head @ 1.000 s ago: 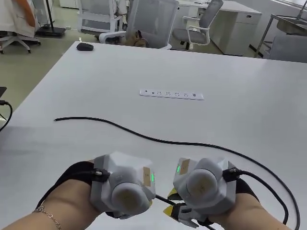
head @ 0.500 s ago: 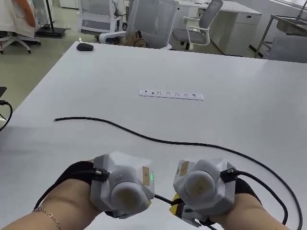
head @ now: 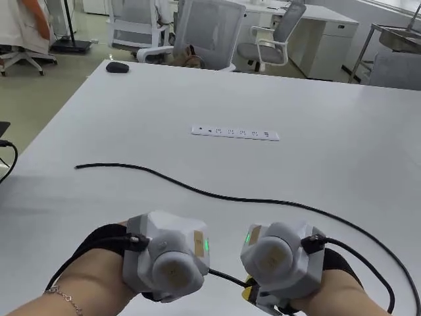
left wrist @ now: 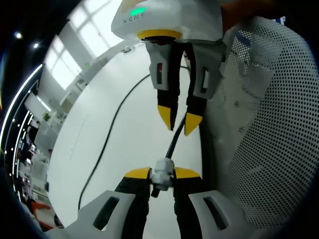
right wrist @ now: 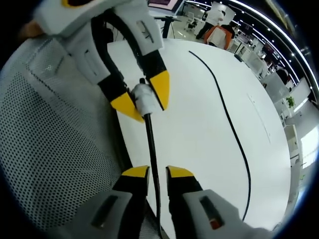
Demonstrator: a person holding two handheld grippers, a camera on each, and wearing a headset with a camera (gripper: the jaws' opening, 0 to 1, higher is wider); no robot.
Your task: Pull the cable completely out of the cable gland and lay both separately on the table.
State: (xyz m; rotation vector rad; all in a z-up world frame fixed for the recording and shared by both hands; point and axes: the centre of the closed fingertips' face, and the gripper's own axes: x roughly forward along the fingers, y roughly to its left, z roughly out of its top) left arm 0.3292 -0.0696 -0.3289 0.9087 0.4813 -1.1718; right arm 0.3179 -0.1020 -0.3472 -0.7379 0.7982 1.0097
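Left tongs [left wrist: 162, 174] clamp cable gland [left wrist: 163, 169]; right tongs [right wrist: 157, 173] pinch cable [right wrist: 149, 144] (housing lettering [left wrist: 133, 18] illegible).

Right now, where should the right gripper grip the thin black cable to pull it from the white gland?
The straight stretch of black cable just outside the white plastic cable gland, jaws across it, coming end-on opposite the left gripper clamping the gland. It runs straight there, so the pull should follow its axis.

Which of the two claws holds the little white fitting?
The left gripper: its jaws clamp the white cable gland, while the right gripper pinches only the black cable.
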